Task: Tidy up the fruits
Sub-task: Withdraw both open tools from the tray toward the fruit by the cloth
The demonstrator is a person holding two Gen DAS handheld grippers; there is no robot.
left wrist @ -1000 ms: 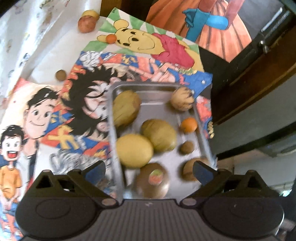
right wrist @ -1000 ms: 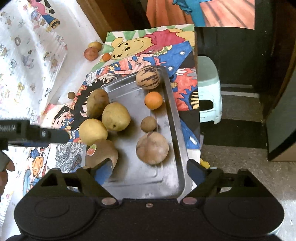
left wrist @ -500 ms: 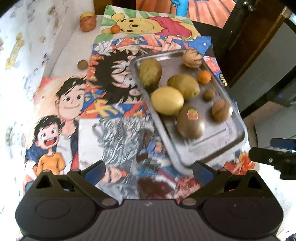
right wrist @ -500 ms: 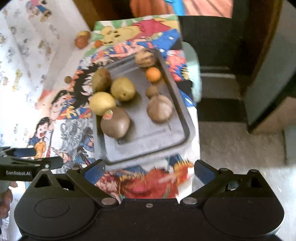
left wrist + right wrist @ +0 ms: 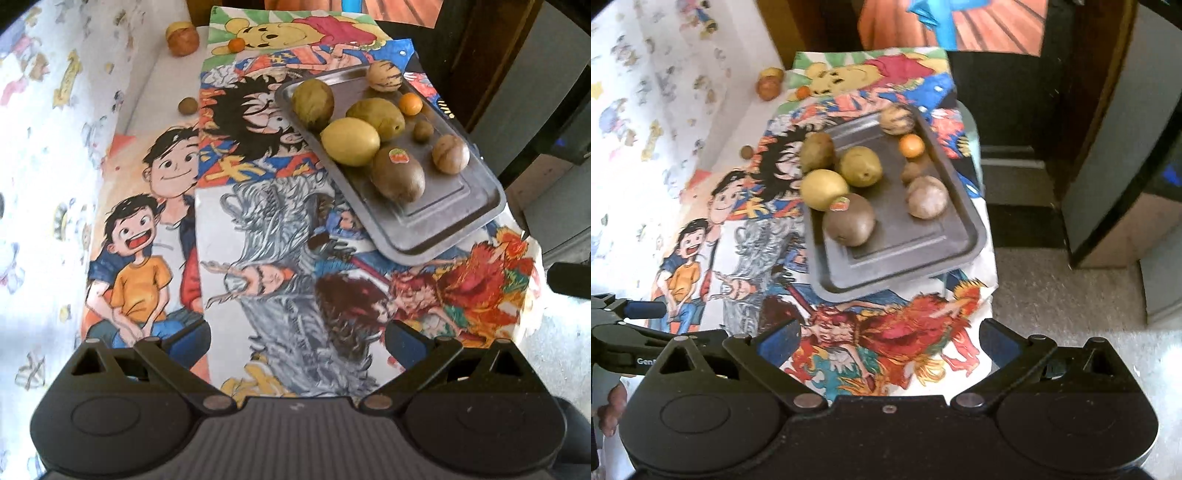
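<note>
While the metal tray sits on the cartoon-printed cloth near the table's far right corner, it carries seven fruits: a brown one with a sticker, a yellow one, two greenish ones, a small orange, a striped one and a pale round one. Three more fruits lie well apart on the cloth's far side. Your left gripper and right gripper both hover with jaws spread wide and nothing between them.
</note>
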